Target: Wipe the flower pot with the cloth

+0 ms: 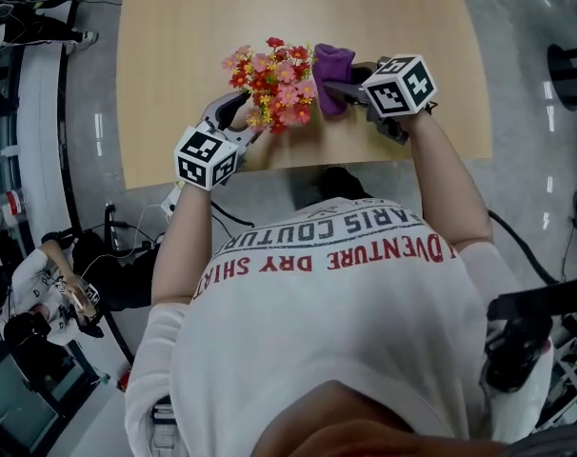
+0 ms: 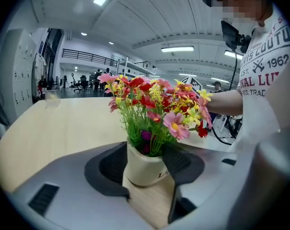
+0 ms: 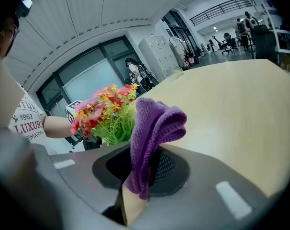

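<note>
The flower pot (image 2: 144,169) is clasped on both sides by the left gripper (image 1: 237,117), whose jaws are about half apart. The cloth (image 3: 152,128) is pinched in the closed right gripper (image 1: 346,90) and held up beside the pot's flowers (image 1: 274,79). No contact with the pot's wall is seen, so the wiping is judged still to be done.

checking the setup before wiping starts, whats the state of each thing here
flower pot: upright on the table, clamped between the pads of the left gripper
flowers: standing up in the flower pot
cloth: bunched, pinched in the right gripper, sticking up beside the flowers
left gripper: shut on the flower pot
right gripper: shut on the cloth
</note>
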A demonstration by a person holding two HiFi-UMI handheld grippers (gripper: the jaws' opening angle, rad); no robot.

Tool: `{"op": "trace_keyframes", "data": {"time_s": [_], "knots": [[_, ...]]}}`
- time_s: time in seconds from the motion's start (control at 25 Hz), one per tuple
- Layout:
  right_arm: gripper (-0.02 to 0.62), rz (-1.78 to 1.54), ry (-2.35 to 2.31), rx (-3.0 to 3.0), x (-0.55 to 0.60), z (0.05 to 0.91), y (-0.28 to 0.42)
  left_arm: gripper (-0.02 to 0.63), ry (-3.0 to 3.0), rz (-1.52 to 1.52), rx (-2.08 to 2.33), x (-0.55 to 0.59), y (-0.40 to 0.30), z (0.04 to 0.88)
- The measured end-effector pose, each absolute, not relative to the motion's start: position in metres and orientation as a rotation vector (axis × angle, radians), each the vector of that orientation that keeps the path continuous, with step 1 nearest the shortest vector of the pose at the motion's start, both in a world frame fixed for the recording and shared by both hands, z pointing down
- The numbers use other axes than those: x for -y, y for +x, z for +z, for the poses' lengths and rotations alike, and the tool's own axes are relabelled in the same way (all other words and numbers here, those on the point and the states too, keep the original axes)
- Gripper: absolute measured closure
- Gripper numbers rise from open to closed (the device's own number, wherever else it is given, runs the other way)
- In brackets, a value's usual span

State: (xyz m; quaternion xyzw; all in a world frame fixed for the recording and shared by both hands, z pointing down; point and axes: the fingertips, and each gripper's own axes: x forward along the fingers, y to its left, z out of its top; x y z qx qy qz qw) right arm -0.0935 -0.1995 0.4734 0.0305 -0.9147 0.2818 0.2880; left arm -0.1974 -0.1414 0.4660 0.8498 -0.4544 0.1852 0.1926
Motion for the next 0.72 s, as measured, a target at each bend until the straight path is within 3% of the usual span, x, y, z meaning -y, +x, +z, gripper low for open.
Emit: {"op": "trace_keyframes", "data": {"time_s": [0.72], "knots": [[0.529, 0.849, 0.046, 2.54, 0.187, 0.442, -0.088, 0.403, 2.503, 0.591, 1.157, 0.177, -0.159, 0.468]]}}
